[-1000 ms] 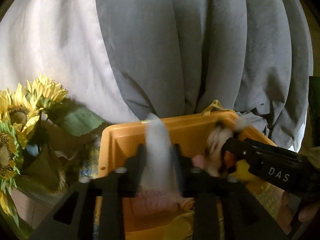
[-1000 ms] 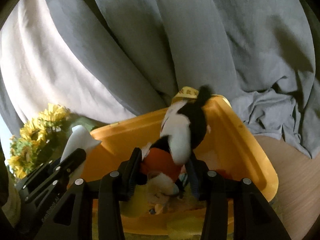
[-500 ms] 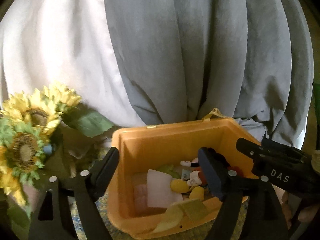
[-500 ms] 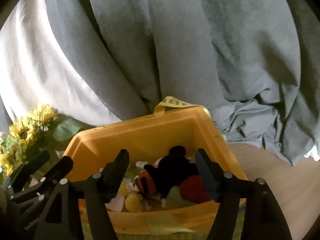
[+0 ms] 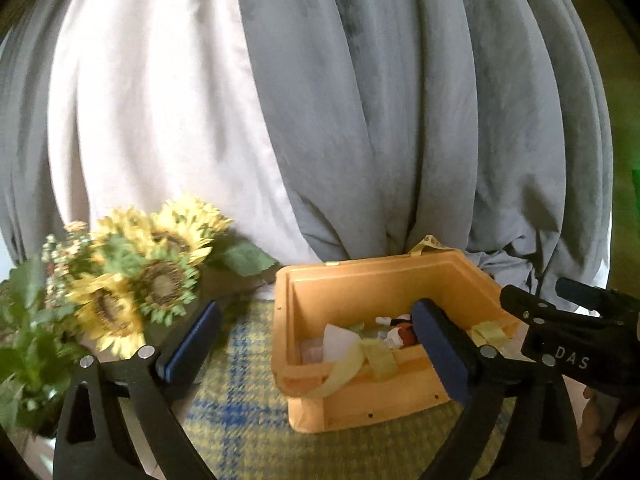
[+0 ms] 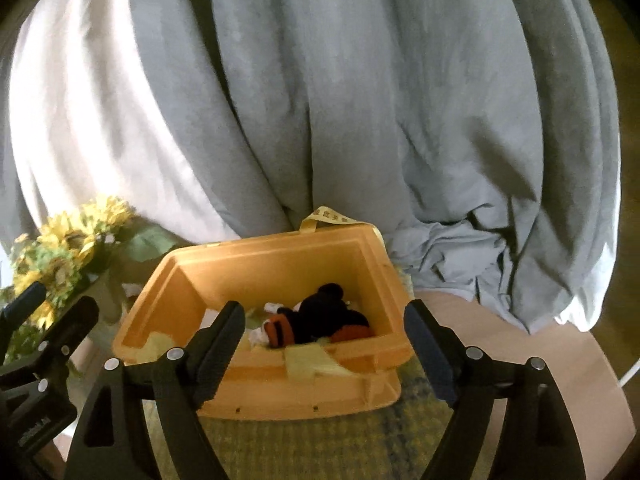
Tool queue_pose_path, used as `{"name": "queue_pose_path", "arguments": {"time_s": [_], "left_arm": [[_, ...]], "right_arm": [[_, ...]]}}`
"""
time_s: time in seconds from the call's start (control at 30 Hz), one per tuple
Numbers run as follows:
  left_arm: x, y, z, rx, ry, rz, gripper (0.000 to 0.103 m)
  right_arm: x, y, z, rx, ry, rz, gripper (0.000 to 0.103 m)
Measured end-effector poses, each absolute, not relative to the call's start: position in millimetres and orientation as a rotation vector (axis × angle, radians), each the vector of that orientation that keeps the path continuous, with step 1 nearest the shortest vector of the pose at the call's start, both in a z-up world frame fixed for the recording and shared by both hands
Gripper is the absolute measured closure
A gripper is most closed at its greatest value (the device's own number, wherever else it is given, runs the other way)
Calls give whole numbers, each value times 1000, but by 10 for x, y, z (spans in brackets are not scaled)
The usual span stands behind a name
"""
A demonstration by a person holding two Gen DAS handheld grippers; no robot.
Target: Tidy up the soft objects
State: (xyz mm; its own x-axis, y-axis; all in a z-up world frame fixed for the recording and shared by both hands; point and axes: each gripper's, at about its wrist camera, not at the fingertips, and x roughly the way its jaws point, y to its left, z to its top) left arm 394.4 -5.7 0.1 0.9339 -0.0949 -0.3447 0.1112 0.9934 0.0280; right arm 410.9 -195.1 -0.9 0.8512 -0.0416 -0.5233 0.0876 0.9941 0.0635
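Inside the orange bin (image 6: 280,268) the black plush toy (image 6: 320,312) lies with the white cloth (image 5: 338,338); I hold left gripper (image 5: 316,344) and right gripper (image 6: 324,340) spread wide and empty above its near rim, so I judge them sorted.

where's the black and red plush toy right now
The black and red plush toy lies inside the orange bin, toward its right side in the right wrist view, beside a white soft item, with both jaws open above.
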Motion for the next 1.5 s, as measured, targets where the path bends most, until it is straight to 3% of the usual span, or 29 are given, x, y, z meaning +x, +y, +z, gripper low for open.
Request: {"name": "queue_pose_path", "arguments": {"time_s": [0.6,1.5], "left_arm": [[2913,186,121,56,305,-76,0],[1487,-117,181,72,310,-32,0]], "right_arm": [[2954,-1797,192,78,480,-126,17],[1598,-1985,397,54,429,-59,14]]}}
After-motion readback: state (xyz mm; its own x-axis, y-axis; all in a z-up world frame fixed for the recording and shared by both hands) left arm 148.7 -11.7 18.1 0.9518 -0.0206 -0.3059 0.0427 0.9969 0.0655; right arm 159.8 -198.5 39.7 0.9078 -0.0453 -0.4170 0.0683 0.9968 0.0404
